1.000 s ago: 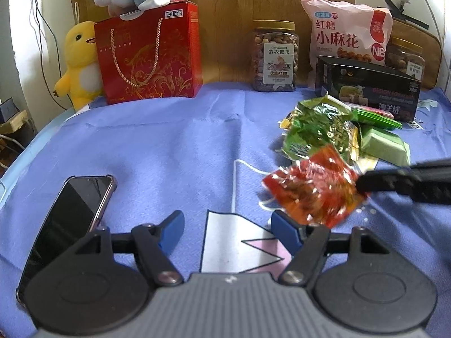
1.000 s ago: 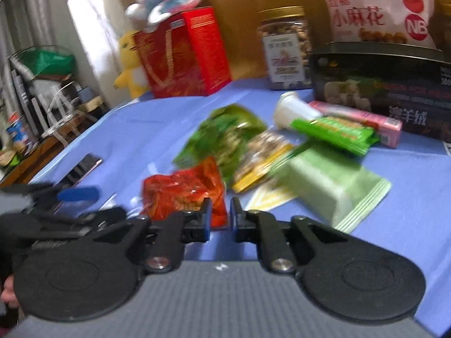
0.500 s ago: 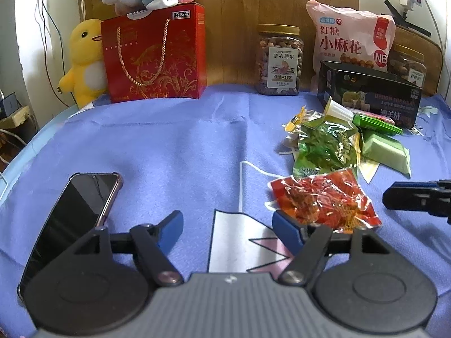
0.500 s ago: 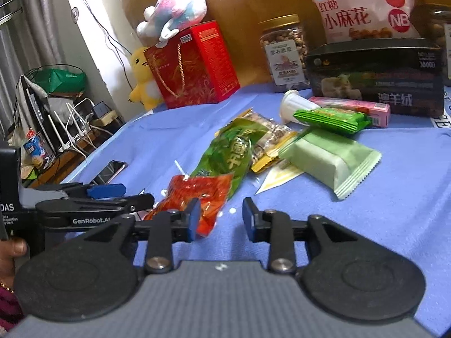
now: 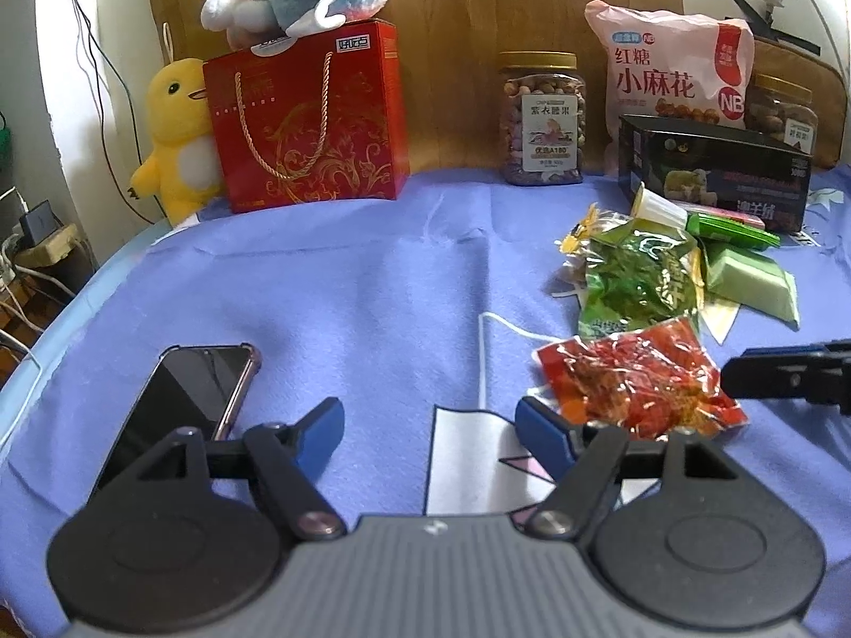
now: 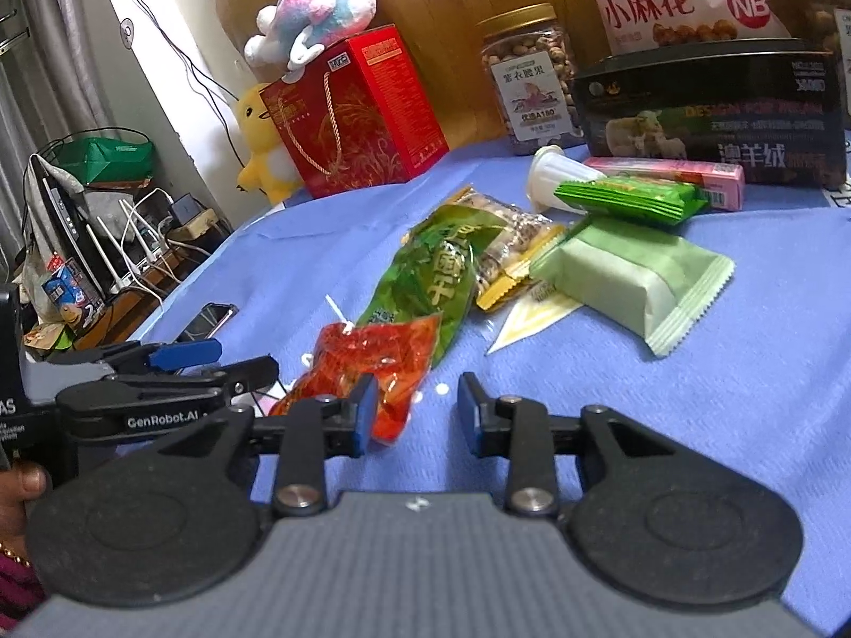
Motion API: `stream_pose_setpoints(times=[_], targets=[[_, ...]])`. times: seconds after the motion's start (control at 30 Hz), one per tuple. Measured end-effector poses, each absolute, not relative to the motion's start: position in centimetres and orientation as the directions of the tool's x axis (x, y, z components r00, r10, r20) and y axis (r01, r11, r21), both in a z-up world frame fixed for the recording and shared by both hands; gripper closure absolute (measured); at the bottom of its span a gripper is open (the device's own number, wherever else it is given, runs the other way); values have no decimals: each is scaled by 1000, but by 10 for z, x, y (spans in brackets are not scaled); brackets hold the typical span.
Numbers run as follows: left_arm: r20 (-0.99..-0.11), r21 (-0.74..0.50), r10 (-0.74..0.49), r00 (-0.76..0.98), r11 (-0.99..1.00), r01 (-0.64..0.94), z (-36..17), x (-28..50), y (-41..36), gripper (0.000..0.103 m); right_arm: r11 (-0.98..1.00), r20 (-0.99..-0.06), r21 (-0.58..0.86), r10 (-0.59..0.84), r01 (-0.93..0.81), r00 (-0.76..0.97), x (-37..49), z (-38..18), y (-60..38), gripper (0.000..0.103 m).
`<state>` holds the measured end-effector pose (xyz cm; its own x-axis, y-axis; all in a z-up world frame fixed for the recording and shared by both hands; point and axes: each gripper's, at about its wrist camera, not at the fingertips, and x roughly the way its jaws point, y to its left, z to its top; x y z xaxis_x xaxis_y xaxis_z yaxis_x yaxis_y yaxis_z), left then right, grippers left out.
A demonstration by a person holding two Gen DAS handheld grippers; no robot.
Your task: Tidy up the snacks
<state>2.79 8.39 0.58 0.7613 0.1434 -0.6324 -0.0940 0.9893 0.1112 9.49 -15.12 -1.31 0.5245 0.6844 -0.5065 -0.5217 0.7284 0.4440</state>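
Red snack packet [image 5: 635, 378] flat on blue cloth [image 5: 345, 287], nearest piece of pile, just in front of green packet [image 5: 638, 279]; likely pulled clear to start sorted row. Right gripper [image 6: 412, 409] spread, empty, left pad beside packet's near edge. Left gripper [image 5: 428, 428] spread wide, empty, right pad just beside packet, phone [image 5: 183, 404] on far side. Versus a second ago: packet then lifted, pinched by right gripper; now released, lying flat, right fingers parted and backed off.
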Motion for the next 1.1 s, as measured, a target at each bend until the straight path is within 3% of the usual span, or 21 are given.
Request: stream_pose_setpoints(times=[0.13, 0.27, 0.43, 0.47, 0.53, 0.57, 0.6, 1.1], targets=[[-633, 129, 160, 757, 987, -101, 4, 30, 84, 29, 711, -500, 483, 703, -511, 506, 104, -15, -150, 61], [-637, 135, 171, 752, 985, -110, 3, 32, 85, 26, 681, -477, 525, 732, -510, 487, 109, -15, -147, 47], [-642, 143, 184, 744, 982, -120, 1, 36, 86, 23, 690, -479, 495, 724, -528, 497, 107, -14, -139, 47], [-643, 146, 187, 743, 982, -122, 0, 36, 87, 23, 698, -484, 476, 716, -535, 503, 105, -13, -137, 49], [-644, 149, 193, 740, 981, -125, 0, 37, 87, 21, 711, -499, 445, 702, -545, 508, 102, -13, -133, 70], [-644, 152, 196, 739, 980, -127, -1, 38, 87, 21, 714, -508, 440, 698, -544, 505, 102, -15, -132, 87], [-644, 154, 198, 739, 980, -129, -1, 38, 87, 21, 713, -512, 445, 699, -542, 499, 101, -17, -132, 96], [-638, 190, 233, 734, 971, -143, -1, 40, 81, 19, 657, -439, 486, 754, -576, 488, 81, -12, -142, 98]])
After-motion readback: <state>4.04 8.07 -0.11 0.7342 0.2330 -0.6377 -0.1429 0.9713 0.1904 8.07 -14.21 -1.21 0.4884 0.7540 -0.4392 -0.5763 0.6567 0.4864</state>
